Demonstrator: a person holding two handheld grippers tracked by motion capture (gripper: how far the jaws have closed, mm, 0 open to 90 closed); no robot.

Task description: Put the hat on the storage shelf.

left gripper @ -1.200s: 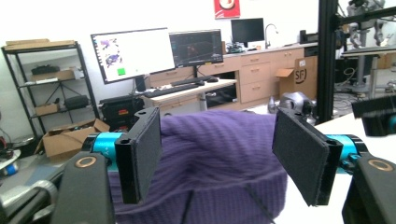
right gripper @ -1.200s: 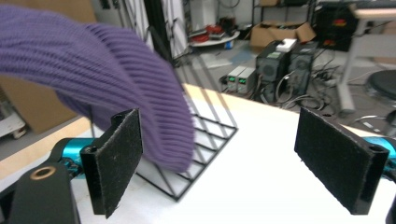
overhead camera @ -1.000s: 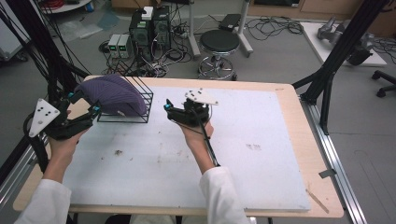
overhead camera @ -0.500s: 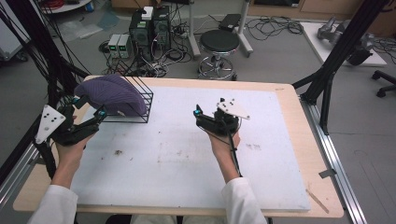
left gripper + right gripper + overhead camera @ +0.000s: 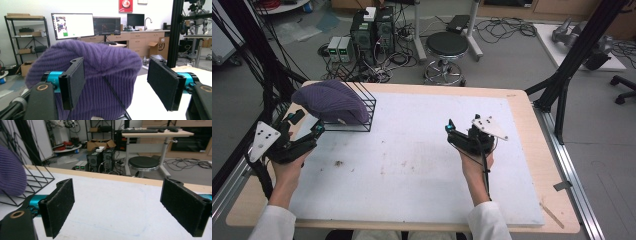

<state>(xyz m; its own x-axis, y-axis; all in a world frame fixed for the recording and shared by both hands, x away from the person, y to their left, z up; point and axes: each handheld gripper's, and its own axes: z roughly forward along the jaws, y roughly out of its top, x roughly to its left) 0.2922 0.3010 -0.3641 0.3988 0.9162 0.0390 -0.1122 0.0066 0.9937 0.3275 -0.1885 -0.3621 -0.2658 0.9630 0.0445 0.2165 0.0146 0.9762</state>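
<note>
From the high view, a purple knit hat (image 5: 331, 101) lay draped over a black wire basket (image 5: 362, 106) at the far left corner of the white table mat (image 5: 422, 150), its crown bulging above the basket's rim. The left gripper (image 5: 306, 125) sat just beside the hat's near edge, pointing toward it, jaws spread and nothing between them. The right gripper (image 5: 450, 131) rested well apart from the basket, over the bare middle-right of the mat, held level in the person's right hand (image 5: 474, 162).

In the left gripper view, the hat (image 5: 100, 75) stood close ahead of the two black pads (image 5: 75, 82), which stood wide apart; neither pad pressed the knit, though a thin wire of the basket (image 5: 115, 97) crossed in front of the fabric. The hat looked nearer the left pad than the right.

In the right gripper view, the pads (image 5: 60, 205) were likewise spread with only bare mat between them; the basket (image 5: 30, 180) and a slice of hat (image 5: 11, 172) sat off to the left.

The step in hand appeared to be the left gripper's approach to the hat. The next move likely called for easing forward until a fold of knit sat between the pads, clear of the wire, then closing.
</note>
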